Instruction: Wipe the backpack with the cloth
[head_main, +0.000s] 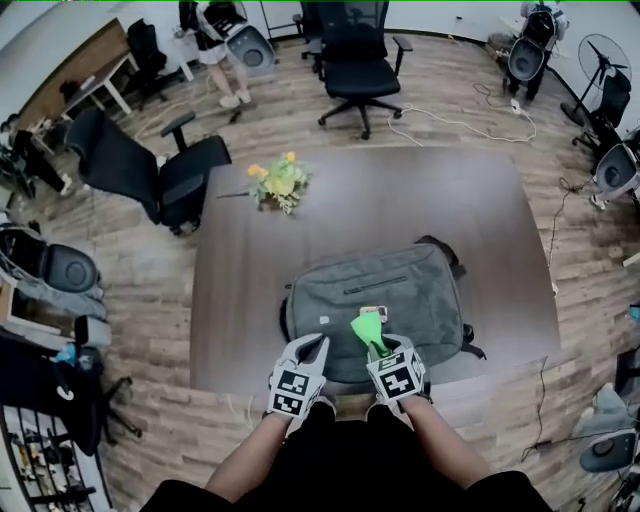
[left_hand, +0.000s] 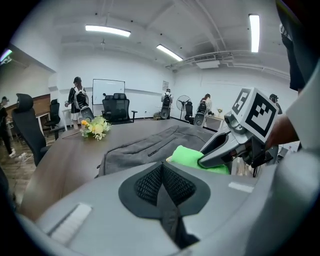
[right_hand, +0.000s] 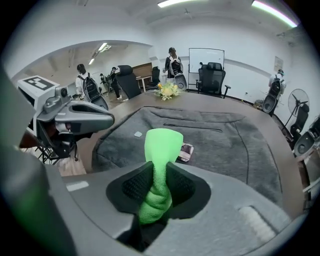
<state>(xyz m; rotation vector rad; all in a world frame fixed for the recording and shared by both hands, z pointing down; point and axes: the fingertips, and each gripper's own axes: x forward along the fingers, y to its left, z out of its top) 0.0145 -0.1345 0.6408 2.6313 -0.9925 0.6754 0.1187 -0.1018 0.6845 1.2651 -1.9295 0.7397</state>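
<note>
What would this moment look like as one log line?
right gripper: shut on cloth | left gripper: shut, empty | backpack: flat on table

Backpack (head_main: 400, 295) being carried at the counter (head_main: 450, 200)'s near edge, flowers (head_main: 278, 185) being borne behind it leftward, cloth (head_main: 367, 329) being held above its near side.

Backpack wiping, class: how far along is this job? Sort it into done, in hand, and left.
Done: the green cloth is picked up, clamped in the right gripper. In hand: that gripper holds it over the near end of the grey backpack, flat on the table; contact cannot be judged. The left gripper is shut, empty. Left: wiping the backpack's surface.
</note>
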